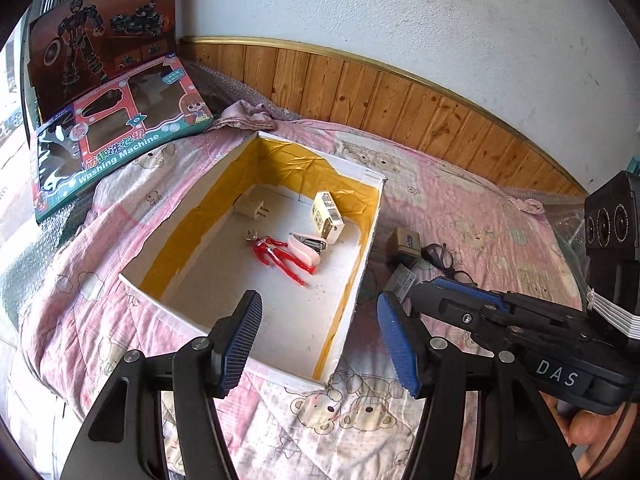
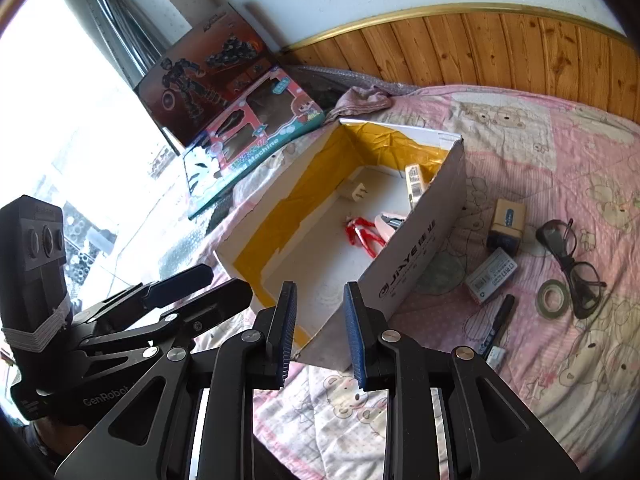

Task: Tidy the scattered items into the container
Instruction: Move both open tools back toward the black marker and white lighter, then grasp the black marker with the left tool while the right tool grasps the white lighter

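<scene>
Left wrist view, left to right: two toy boxes upper left, a dark robot box [image 1: 102, 36] leaning on the wall and a "Washing Machine" box [image 1: 120, 136] lying in front of it on the pink quilt [image 1: 80, 304].

Centre frame: open white cardboard box [image 1: 180, 208], inner walls lined with yellow tape. Inside it:
- white plug adapter [image 1: 253, 208] at the far end
- red figure [image 1: 284, 258] mid-floor
- pink stapler [image 1: 306, 250] touching the figure
- small carton [image 1: 328, 216] upright against the right inner wall

Left gripper [image 1: 320, 344] is at lower centre, jaws spread wide, nothing between them, hanging over the near end of the box.

Right of the box, on the quilt: small brown box [image 1: 404, 242], glasses [image 1: 444, 260], and a grey pack [image 1: 402, 284] partly hidden by the other gripper's finger. A hand [image 1: 592, 428] shows at lower right.

Right wrist view, left to right: bright window on the left, left tool body at lower left, same two toy boxes upper left of centre, cardboard box in the middle with "JINYE" printed on its outer side wall.

Right gripper [image 2: 320, 332] sits at bottom centre, jaws parted with a moderate gap, empty, aimed at the near corner of the box.

Loose items on the right half of the frame, outside the box:
- brown box, near the box wall
- grey pack just below it
- black marker [image 2: 500, 320] below that
- tape roll [image 2: 554, 298] just beside the glasses, far right
</scene>
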The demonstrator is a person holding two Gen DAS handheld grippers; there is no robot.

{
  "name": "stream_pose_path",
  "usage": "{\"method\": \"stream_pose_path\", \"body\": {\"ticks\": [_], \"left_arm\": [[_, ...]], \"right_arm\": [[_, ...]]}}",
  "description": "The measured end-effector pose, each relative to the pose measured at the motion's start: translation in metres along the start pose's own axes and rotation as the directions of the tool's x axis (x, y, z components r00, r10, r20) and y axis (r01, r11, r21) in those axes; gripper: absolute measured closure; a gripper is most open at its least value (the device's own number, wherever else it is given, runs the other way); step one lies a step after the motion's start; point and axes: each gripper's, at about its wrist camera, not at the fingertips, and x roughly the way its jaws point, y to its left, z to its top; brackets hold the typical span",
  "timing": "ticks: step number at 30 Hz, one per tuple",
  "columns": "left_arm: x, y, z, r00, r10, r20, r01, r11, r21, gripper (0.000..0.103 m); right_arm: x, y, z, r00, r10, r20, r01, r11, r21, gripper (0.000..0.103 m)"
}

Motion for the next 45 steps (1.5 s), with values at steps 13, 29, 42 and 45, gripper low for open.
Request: {"method": "stream_pose_path", "body": {"ticks": [13, 29, 42, 45], "left_arm": [[-0.016, -0.027, -0.048, 0.998, -0.061, 0.011, 0.061, 0.998, -0.001, 0.042], [0.042, -0.104, -0.085, 0.982, -0.144, -0.123, 0.160, 0.978, 0.134, 0.042], [0.107, -0.093, -0.075, 0.974, -0.095, -0.208, 0.117, 0.989, 0.095, 0.042], [0.119, -0.092, -0.071, 0.968, -0.112, -0.226, 0.134, 0.987, 0.085, 0.042]], "right_arm": [[-0.037, -0.039, -0.069, 0.998, 0.042, 0.051, -0.048, 0.989, 0.137, 0.077], [-0.057, -0.125, -0.127, 0.998, -0.054, 0.042, 0.038, 0.945, 0.326, 0.077], [0.020, -0.141, -0.114, 0.970, -0.229, -0.077, 0.238, 0.960, 0.150, 0.075], [0.042, -0.146, -0.112, 0.962, -0.254, -0.100, 0.265, 0.958, 0.111, 0.075]]}}
